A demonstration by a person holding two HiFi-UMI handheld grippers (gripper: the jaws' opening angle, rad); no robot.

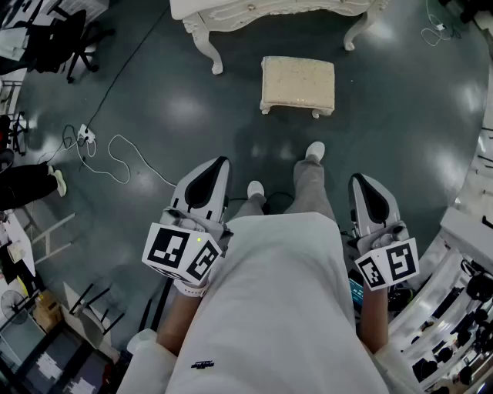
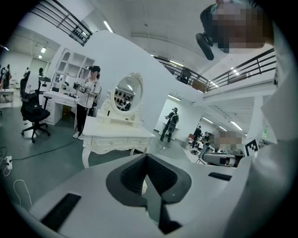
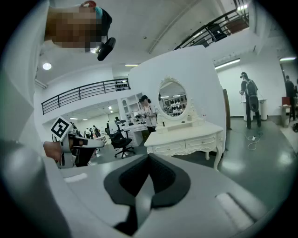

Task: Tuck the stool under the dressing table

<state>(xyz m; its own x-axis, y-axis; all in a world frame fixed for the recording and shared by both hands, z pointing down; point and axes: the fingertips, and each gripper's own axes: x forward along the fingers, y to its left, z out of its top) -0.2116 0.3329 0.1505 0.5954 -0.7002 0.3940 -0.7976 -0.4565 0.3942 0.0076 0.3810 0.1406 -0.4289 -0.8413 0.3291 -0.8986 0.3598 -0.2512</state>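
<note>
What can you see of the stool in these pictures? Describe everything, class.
The stool is rectangular, with a cream, textured cushioned top and short white legs. It stands upright on the dark glossy floor, just in front of the white dressing table, not under it. Only the floor touches it.

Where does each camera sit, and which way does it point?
Head view: on the person's head, looking steeply down at the stool; torso, legs, left gripper and right gripper show.
Left gripper view: rides the left gripper, looking along its shut jaws toward the dressing table.
Right gripper view: rides the right gripper, facing likewise; left gripper at its left.
Shared: both gripper views show the dressing table.
</note>
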